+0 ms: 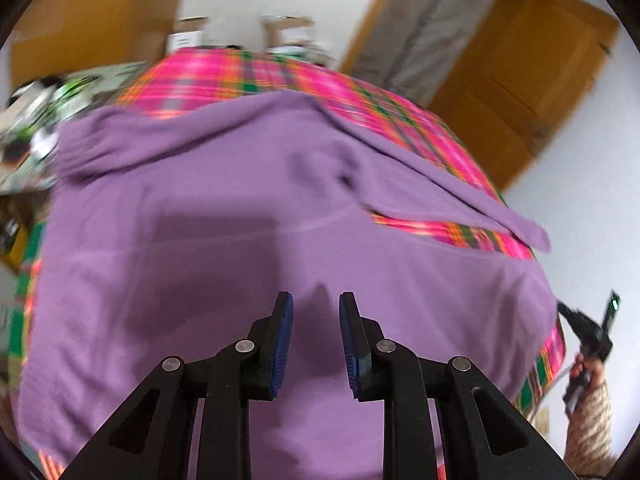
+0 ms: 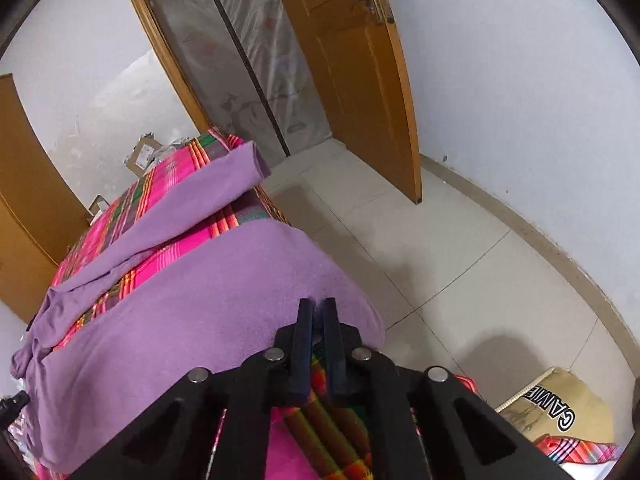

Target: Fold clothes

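Jaws of the left gripper [image 1: 316, 312] stood parted and empty above the purple garment [image 1: 224, 208]; the right gripper [image 2: 319, 312] was clenched at its hem corner. Spread over the plaid bedspread [image 1: 224, 72], the top looked soft, light and limp, best pinched at hem or sleeve [image 2: 224, 184].

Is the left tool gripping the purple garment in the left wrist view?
No, the left tool hangs open above the purple garment, with nothing between its pads.

Garment [image 1: 224, 216] lies spread on blanket [image 1: 224, 76]; door [image 2: 352, 80] behind.
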